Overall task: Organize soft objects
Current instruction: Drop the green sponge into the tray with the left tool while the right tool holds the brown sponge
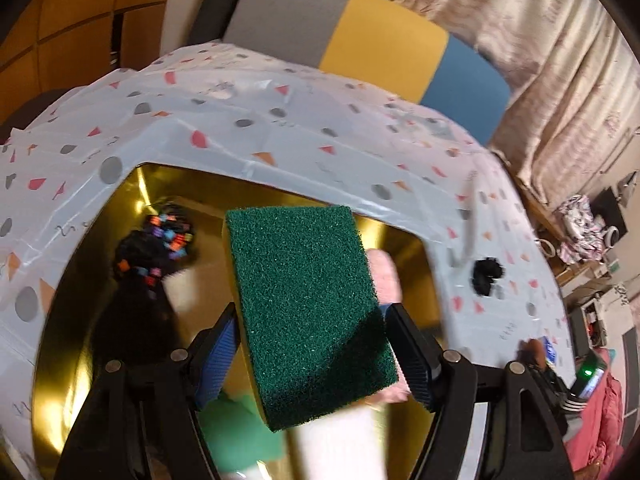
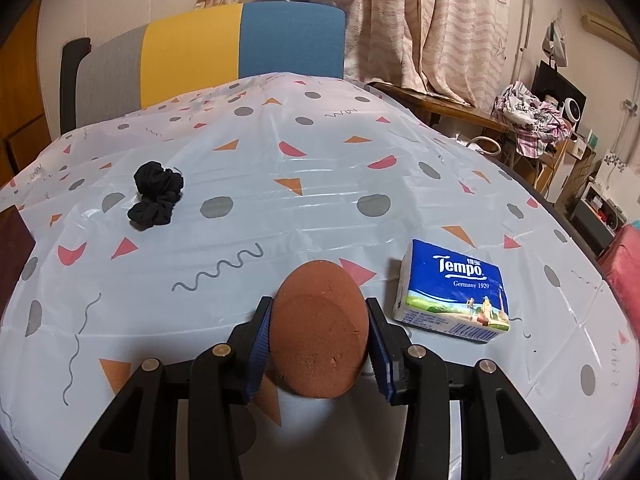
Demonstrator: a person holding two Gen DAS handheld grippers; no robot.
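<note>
Green scouring sponge (image 1: 308, 312) clamped in the left gripper (image 1: 312, 344) should drop squarely into the gold tray (image 1: 64, 344), while the right gripper (image 2: 318, 336) grips the brown sponge (image 2: 318, 332)

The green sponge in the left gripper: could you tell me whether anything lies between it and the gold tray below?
Nothing visible blocks the drop. The green sponge hangs in the left gripper above the gold tray, but pink and green soft items already lie directly beneath it.
</note>
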